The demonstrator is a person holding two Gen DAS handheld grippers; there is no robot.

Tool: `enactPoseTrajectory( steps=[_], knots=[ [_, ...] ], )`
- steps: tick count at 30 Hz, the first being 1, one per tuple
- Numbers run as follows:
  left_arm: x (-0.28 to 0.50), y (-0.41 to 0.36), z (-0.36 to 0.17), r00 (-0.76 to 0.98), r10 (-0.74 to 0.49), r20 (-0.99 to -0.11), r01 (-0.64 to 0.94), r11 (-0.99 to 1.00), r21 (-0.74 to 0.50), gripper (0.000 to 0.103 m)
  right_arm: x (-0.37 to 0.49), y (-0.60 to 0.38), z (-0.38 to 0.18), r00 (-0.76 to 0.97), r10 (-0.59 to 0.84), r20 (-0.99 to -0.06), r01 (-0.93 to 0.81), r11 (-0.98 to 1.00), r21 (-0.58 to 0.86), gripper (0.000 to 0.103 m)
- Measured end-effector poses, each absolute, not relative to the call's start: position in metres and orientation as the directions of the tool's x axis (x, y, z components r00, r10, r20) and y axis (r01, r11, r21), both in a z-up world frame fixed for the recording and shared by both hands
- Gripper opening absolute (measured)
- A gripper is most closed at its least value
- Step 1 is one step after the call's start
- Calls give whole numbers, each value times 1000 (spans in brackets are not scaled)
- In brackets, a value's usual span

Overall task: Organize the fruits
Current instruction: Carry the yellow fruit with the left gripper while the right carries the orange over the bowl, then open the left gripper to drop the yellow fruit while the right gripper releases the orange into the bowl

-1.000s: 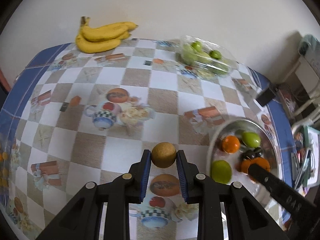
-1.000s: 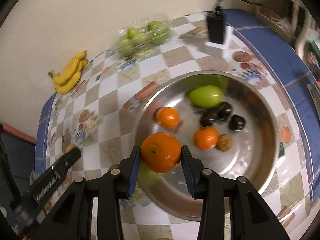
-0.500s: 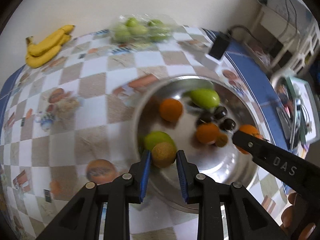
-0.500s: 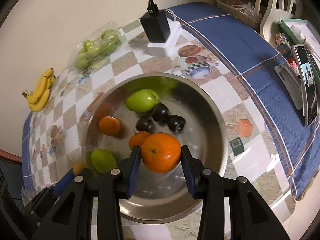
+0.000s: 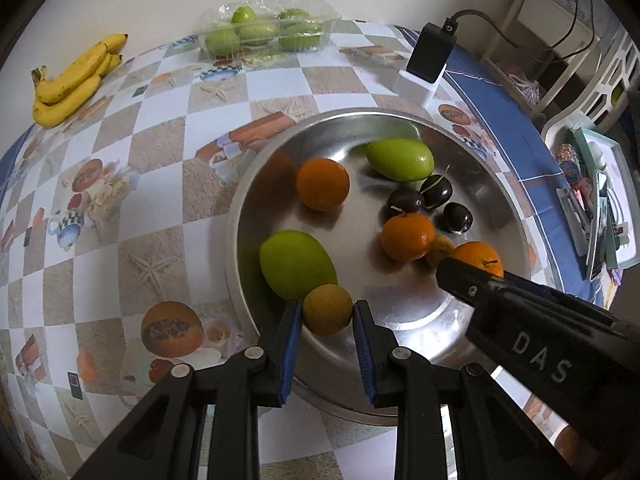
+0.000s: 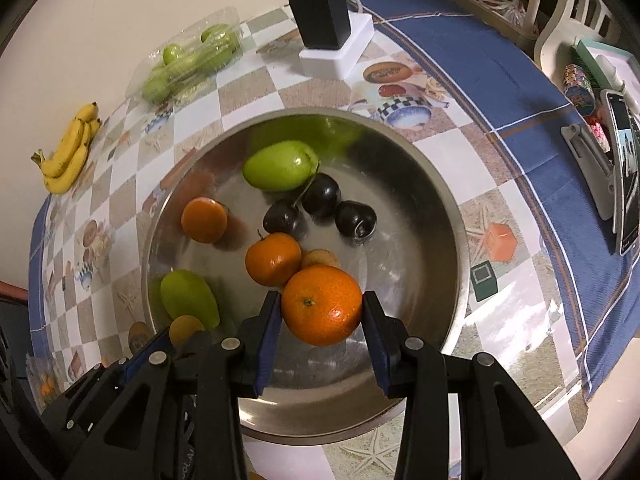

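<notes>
My left gripper is shut on a small brown round fruit and holds it over the near left rim of the steel bowl. My right gripper is shut on an orange over the bowl, beside another orange. In the bowl lie two green mangoes, oranges, three dark plums and a small brown fruit. The right gripper with its orange also shows in the left wrist view.
A bunch of bananas and a clear plastic box of green fruits lie at the table's far side. A black charger on a white block stands behind the bowl. A phone on a stand is at the right.
Both grippers have moved with their fruits to over the bowl. The left came from the checkered cloth at the left; the right moved deeper toward the bowl's right side and lower.
</notes>
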State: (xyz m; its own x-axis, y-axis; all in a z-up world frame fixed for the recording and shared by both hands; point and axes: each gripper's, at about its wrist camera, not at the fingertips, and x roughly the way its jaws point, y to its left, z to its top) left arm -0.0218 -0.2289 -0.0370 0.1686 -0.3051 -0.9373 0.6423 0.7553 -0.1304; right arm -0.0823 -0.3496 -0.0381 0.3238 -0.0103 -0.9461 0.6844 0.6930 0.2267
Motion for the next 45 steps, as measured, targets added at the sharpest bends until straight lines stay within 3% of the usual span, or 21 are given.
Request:
enactPoseTrajectory(
  steps=[25,28,45],
  knots=[
    [-25,-231,-44,143,-290,-946,650,749,-131,30,-74,-349,-53,274,30,-961,686,694,218,43],
    [-25,-230,-43,147,-290,-946,649,750,-129,38,-75,-350,-52,277,28,-961,692,688,219,52],
    [0,-205,-25,177,-347,-921,565,802,-194,56,-83,-356,-28,365,-38,-930,711,657,252,54]
  ],
)
